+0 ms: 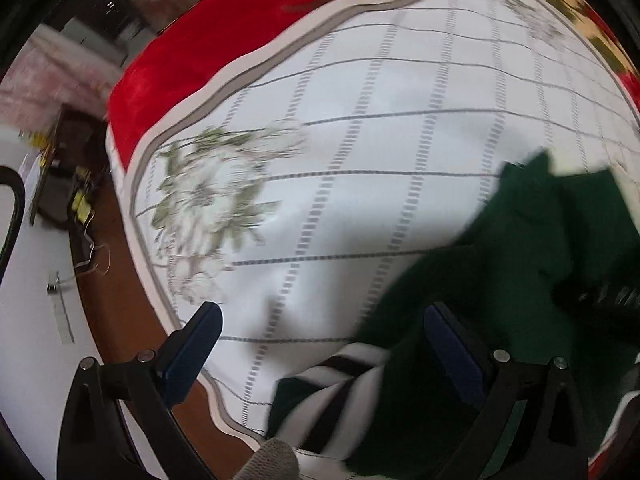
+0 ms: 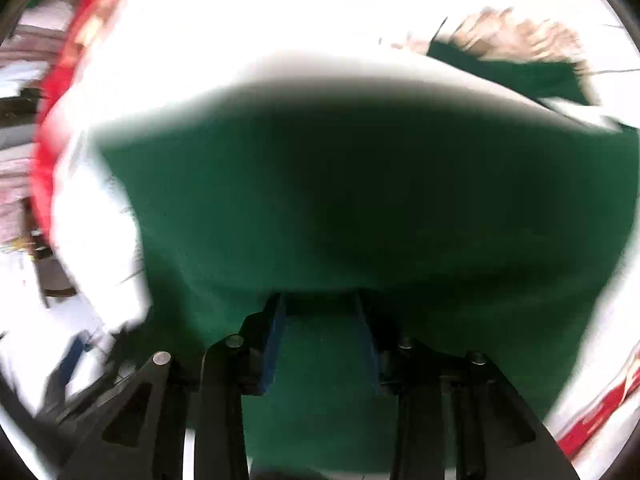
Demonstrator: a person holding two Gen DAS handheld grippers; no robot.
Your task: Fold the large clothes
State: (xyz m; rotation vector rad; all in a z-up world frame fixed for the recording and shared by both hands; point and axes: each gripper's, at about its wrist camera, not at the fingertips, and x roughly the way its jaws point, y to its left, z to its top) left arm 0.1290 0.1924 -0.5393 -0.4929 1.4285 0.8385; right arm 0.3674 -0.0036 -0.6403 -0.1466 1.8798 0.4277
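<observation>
Near the camera, the left tongs [image 1: 320,344] stand wide apart and hold nothing. Just past them, at about 5 o'clock in the left view, lies the green garment [image 1: 460,312], with a striped cuff [image 1: 340,376] showing black and white bands at 6 o'clock. The garment sits bunched on the white sheet [image 1: 360,140] of a bed, not flat.

The right tongs [image 2: 320,308] are nearly closed, and green cloth [image 2: 320,200] fills the gap between them. It looks like they are gripping a fold of the garment, though the picture is blurry. The cloth seems lifted up in front of them.

Farther off, at 12 o'clock in the left view, a red blanket [image 1: 208,40] lies under the sheet.

I think the folding has only just begun. The garment still needs spreading out, then folding.
</observation>
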